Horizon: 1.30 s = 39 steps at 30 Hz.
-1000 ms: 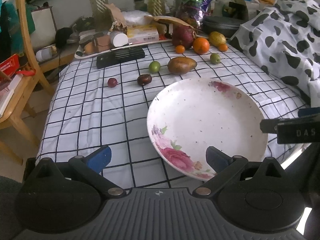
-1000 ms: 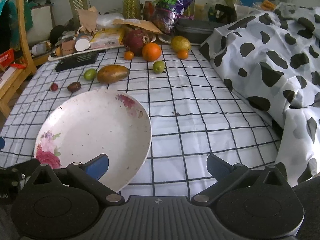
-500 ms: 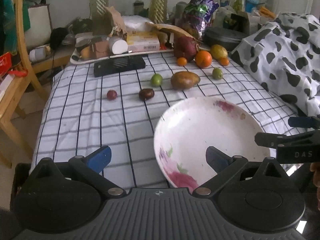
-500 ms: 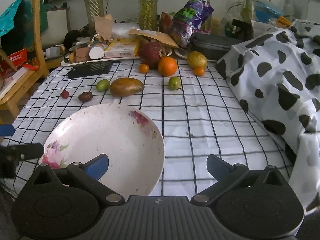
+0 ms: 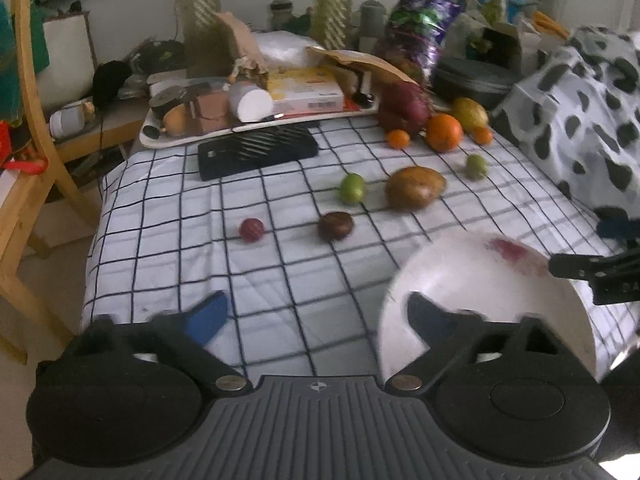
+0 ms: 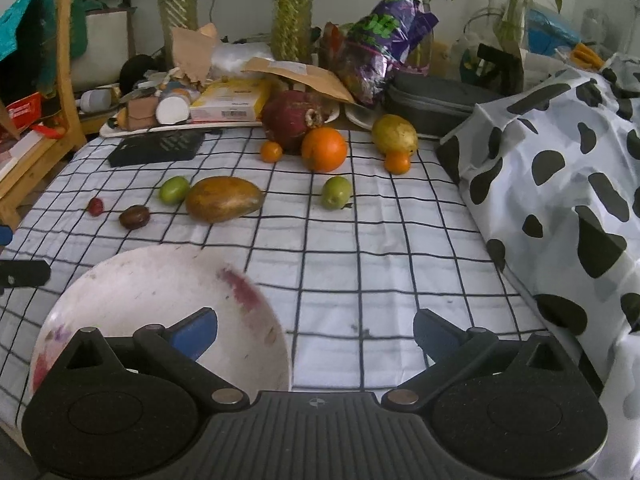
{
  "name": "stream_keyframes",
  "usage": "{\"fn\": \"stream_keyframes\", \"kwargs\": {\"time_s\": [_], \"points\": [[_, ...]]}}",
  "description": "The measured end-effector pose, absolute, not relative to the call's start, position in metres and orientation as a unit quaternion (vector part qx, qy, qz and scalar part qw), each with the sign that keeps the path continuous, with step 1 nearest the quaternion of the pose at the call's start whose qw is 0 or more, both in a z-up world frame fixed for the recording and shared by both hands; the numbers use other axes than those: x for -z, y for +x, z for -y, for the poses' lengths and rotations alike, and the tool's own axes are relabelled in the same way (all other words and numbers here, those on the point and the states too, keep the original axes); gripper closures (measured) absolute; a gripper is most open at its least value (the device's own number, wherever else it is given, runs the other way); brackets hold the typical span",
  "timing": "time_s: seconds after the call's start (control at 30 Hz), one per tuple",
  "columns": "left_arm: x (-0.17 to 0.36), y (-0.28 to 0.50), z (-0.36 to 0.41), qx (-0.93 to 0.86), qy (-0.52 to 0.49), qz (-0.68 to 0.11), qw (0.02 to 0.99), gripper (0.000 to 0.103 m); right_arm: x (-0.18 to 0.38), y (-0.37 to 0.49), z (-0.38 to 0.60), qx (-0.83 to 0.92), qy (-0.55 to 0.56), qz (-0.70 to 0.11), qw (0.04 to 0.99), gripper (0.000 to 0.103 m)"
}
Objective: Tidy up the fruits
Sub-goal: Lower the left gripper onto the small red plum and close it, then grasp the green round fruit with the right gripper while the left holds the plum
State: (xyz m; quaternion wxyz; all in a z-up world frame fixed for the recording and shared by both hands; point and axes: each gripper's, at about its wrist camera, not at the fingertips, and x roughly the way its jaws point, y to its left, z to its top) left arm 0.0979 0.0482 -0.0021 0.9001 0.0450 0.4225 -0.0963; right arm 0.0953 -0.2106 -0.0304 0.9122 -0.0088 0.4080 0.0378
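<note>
A white flowered plate (image 5: 488,280) (image 6: 140,280) lies near the front of the checked tablecloth. Further back lie a brown mango (image 5: 414,188) (image 6: 224,199), two green fruits (image 5: 352,188) (image 6: 336,192), a dark fruit (image 5: 335,226), a small red fruit (image 5: 252,230), an orange (image 5: 444,133) (image 6: 324,149) and a yellow mango (image 6: 394,134). My left gripper (image 5: 316,316) hovers at the plate's left rim; its jaws are closing, with only that rim and cloth between them. My right gripper (image 6: 316,332) stands open over the plate's right rim.
A tray of boxes and jars (image 5: 256,104), a black grille (image 5: 256,150) and a dark red fruit (image 6: 294,118) crowd the back. A cow-print cloth (image 6: 560,168) covers the right side. A wooden chair (image 5: 24,152) stands left of the table.
Both views have drawn back from the fruits, so the plate now sits lower and closer to the fingers. My left gripper's jaws have narrowed, and it has shifted left of the plate.
</note>
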Motion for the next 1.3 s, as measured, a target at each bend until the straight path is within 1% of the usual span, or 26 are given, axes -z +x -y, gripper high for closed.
{"fn": "stream_keyframes", "kwargs": {"time_s": [0.1,0.23,0.27,0.37,0.43,0.53,0.63,0.73,0.83,0.9,0.93,0.97,1.3], "points": [[0.003,0.111,-0.058,0.088,0.039,-0.423,0.901,0.02,0.032,0.107,0.215,-0.035,-0.001,-0.411,0.911,0.0],[0.005,0.13,-0.066,0.089,0.031,-0.423,0.901,0.024,0.034,0.121,0.218,-0.033,0.001,-0.412,0.91,0.0],[0.006,0.135,-0.067,0.09,0.031,-0.425,0.9,0.031,0.034,0.125,0.219,-0.032,0.001,-0.413,0.91,0.0],[0.012,0.151,-0.07,0.091,0.033,-0.435,0.895,0.043,0.035,0.136,0.22,-0.032,0.005,-0.416,0.909,0.0],[0.015,0.161,-0.073,0.093,0.033,-0.44,0.892,0.045,0.036,0.142,0.221,-0.034,0.006,-0.416,0.909,0.0],[0.02,0.174,-0.077,0.092,0.032,-0.446,0.89,0.051,0.037,0.148,0.222,-0.035,0.005,-0.417,0.908,0.0],[0.025,0.186,-0.082,0.095,0.023,-0.454,0.885,0.063,0.037,0.158,0.224,-0.034,0.006,-0.419,0.907,0.0],[0.03,0.194,-0.08,0.1,0.029,-0.462,0.881,0.067,0.037,0.166,0.226,-0.035,0.008,-0.42,0.907,0.0],[0.035,0.202,-0.078,0.099,0.04,-0.465,0.879,0.067,0.039,0.172,0.227,-0.034,0.004,-0.421,0.907,0.0],[0.038,0.207,-0.077,0.099,0.045,-0.467,0.878,0.071,0.04,0.176,0.228,-0.032,0.002,-0.422,0.906,0.0],[0.04,0.209,-0.076,0.096,0.049,-0.469,0.877,0.078,0.04,0.177,0.228,-0.032,0.002,-0.422,0.906,0.0],[0.042,0.21,-0.076,0.094,0.053,-0.472,0.875,0.081,0.041,0.179,0.229,-0.031,0.002,-0.422,0.906,0.0],[0.027,0.209,-0.076,0.084,0.036,-0.444,0.891,0.082,0.043,0.197,0.235,-0.035,-0.001,-0.415,0.909,0.0]]}}
